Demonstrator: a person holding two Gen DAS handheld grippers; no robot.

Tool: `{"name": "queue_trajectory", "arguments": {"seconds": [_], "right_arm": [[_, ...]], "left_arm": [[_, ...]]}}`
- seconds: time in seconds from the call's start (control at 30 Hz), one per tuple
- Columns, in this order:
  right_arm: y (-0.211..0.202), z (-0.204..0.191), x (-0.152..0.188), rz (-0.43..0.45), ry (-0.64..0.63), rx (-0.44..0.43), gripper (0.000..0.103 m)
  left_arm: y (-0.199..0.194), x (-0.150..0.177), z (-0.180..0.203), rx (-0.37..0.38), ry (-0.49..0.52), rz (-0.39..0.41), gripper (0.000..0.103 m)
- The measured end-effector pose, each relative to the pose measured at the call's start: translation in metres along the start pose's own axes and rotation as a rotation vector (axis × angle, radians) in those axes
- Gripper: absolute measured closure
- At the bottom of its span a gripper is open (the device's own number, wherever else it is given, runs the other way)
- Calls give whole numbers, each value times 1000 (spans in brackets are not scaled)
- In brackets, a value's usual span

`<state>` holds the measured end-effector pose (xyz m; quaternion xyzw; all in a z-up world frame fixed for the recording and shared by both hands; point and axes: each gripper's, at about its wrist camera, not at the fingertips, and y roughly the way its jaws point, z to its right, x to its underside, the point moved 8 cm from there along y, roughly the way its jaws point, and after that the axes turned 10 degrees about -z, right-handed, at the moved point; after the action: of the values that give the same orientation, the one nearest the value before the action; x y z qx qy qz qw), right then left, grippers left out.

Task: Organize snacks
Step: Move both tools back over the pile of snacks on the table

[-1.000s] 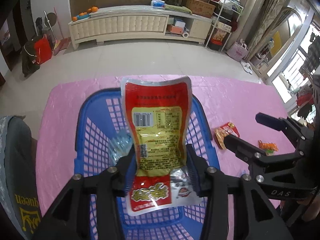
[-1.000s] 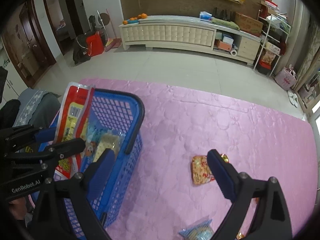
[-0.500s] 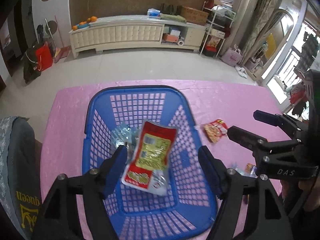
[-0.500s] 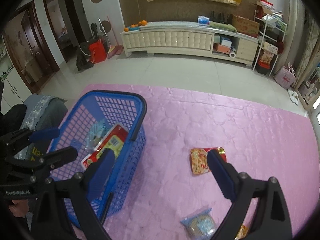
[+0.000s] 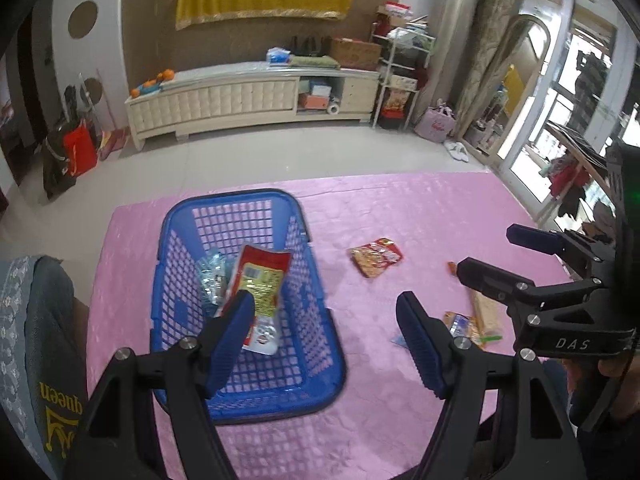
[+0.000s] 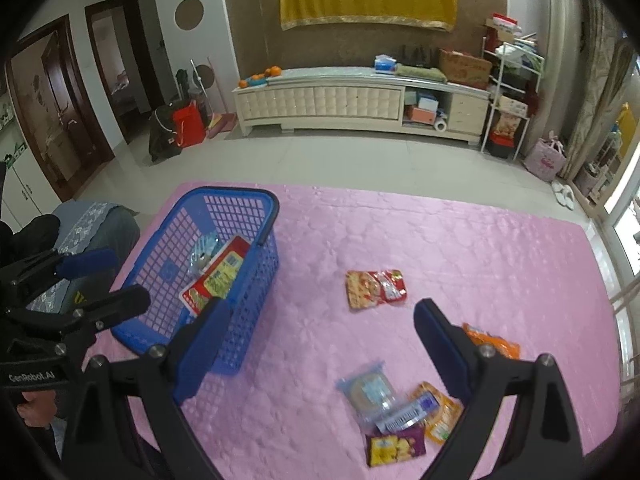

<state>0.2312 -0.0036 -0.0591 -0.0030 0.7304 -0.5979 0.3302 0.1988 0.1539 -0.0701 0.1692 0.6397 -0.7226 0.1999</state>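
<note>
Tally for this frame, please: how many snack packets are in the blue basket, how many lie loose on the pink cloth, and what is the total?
In the blue basket: 2 (red-and-yellow packet, clear packet)
Loose on the pink cloth: 6 (red packet, orange packet, round-biscuit packet, barcoded packet, orange-and-blue packet, purple packet)
Total: 8 packets

The blue basket (image 6: 208,264) stood on the pink cloth (image 6: 440,248), its open top unblocked above the red packet (image 6: 214,278) lying inside. Right of the basket, bare cloth ran to a lone red snack pouch (image 6: 376,289). Farther right of the basket and nearer the camera, a loose cluster of packets (image 6: 400,412) crowded the cloth.
</note>
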Motion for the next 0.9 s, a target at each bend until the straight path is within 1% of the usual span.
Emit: {"name": "queue_trajectory", "arguments": {"seconds": [0.07,0.1,0.27,0.53,0.7,0.83,0.9], "right_arm": [[-7,6,6,6,8,5,8],[-12,10,10,10,14,10,8],[-24,33,29,10,43,32,8],[-25,74,67,-22,85,76,8],[-4,93,97,-81,96,59,8],[22,98,125,-141,71,26,8],[36,99,139,-170,57,14,8]], "left_arm": [[-4,3,11,-1,18,13,25],[-6,5,17,0,29,19,25],[-3,11,48,18,62,9,22],[29,29,99,51,117,-57,22],[58,49,119,60,147,-115,22],[86,73,124,79,132,-185,22],[99,87,124,75,129,-218,22]]}}
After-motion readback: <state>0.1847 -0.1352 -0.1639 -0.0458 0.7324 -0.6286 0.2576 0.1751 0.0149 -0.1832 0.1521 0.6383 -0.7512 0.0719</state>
